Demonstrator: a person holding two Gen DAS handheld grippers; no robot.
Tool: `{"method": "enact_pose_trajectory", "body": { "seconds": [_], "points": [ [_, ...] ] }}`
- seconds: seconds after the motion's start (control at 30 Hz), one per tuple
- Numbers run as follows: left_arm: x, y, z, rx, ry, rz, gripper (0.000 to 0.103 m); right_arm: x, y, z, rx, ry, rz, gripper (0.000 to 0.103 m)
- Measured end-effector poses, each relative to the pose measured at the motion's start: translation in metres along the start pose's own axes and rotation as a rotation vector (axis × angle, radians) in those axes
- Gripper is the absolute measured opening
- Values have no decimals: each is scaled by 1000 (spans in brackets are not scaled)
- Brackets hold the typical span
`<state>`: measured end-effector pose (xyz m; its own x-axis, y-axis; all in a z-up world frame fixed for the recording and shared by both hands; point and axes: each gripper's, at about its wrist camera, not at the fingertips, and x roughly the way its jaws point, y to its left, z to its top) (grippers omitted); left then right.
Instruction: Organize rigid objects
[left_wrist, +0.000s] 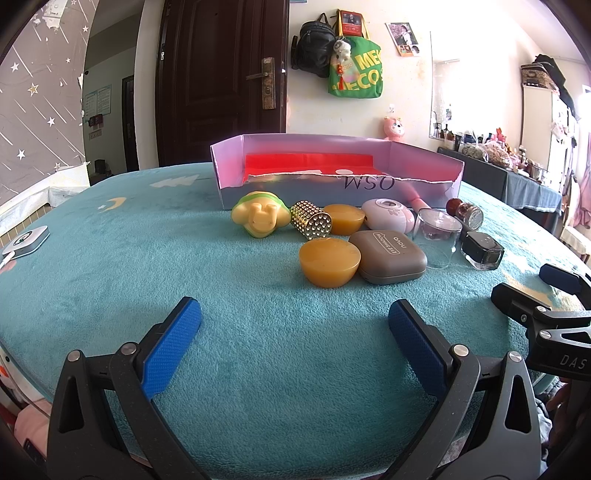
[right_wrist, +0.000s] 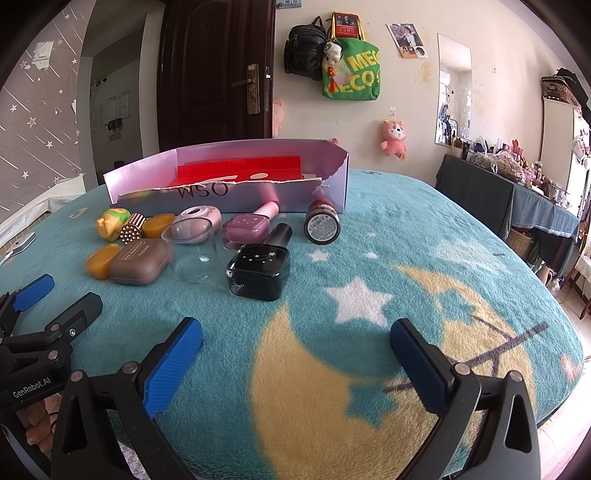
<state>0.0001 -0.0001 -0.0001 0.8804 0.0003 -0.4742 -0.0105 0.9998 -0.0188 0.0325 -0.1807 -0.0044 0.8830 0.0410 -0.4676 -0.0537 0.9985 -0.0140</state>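
Two grippers, left gripper and right gripper, hovered spread wide and empty over the teal blanket. Near the torn box printed "OSM" upside down lay a grey case reading "EYE SHADOW" and "NOVO", touching an amber bowl.

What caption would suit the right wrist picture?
Open right tongs hover over a moon-patterned blanket, facing a black bottle before a torn box.

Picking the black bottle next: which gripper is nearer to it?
Right. The black bottle lies just ahead-left of the right gripper; from the left gripper it sits far right.
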Motion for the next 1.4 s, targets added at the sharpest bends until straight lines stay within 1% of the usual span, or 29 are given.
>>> {"method": "enact_pose_trajectory", "body": {
  "seconds": [0.57, 0.73, 0.83, 0.9, 1.03, 1.23, 1.4],
  "points": [
    [0, 0, 0, 1, -1, 0, 103, -1, 0, -1, 0, 0, 0, 103],
    [0, 1, 1, -3, 20, -8, 103, -5, 2, 0, 0, 5, 3, 103],
    [2, 3, 9, -17, 34, -27, 103, -2, 2, -2, 2, 20, 10, 103],
    [1, 7, 14, -30, 37, -38, 103, 3, 1, 3, -2, 34, 14, 103],
    [4, 10, 29, -31, 37, -31, 103, 5, -7, 13, 31, 55, 39, 103],
    [12, 11, 44, -14, 78, -38, 103, 9, -12, 27, 61, 70, 54, 103],
    [23, 15, 50, -8, 138, -53, 103, 15, -6, 40, 35, 78, 44, 103]
  ]
}}
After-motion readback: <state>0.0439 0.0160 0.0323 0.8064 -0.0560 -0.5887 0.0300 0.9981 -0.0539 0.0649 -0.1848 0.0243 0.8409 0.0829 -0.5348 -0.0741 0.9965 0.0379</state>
